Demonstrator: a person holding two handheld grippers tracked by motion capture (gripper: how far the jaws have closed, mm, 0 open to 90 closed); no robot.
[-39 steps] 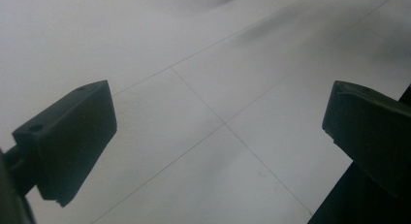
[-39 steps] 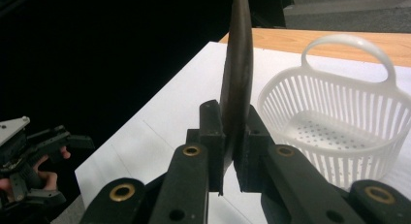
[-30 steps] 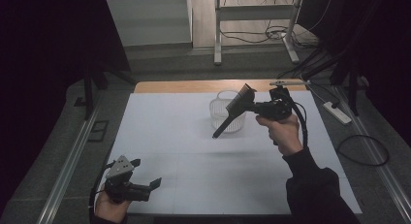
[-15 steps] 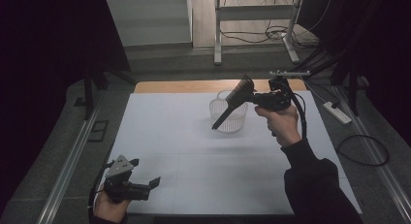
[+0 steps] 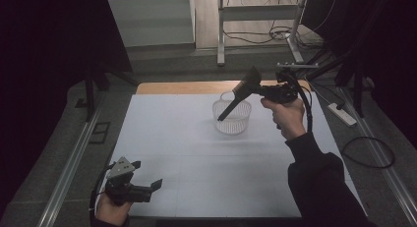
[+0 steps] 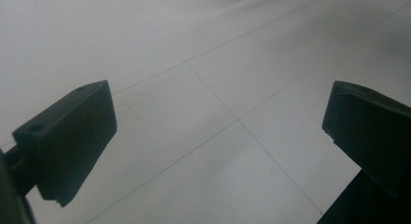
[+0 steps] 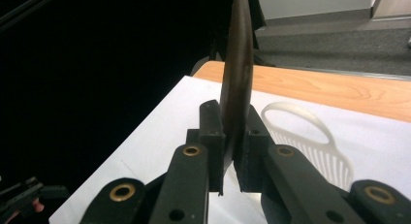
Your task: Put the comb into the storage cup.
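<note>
Right tool point(image 5: 244, 84) clamped on a dark spatula point(image 5: 235, 98) slanting over the white basket point(image 5: 231, 120); its own view point(image 7: 228, 151) reveals the blade edge-on; left tool point(image 5: 152, 185) apart.

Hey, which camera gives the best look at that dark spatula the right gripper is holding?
The high view: it shows the whole spatula, blade up and handle slanting down over the white basket. The right gripper view sees it edge-on, clamped in the right gripper. The left gripper view faces the table.

White-covered table point(image 5: 187, 153), wooden edge at twelve o'clock, white slatted basket point(image 5: 232, 120) toward one o'clock.
</note>
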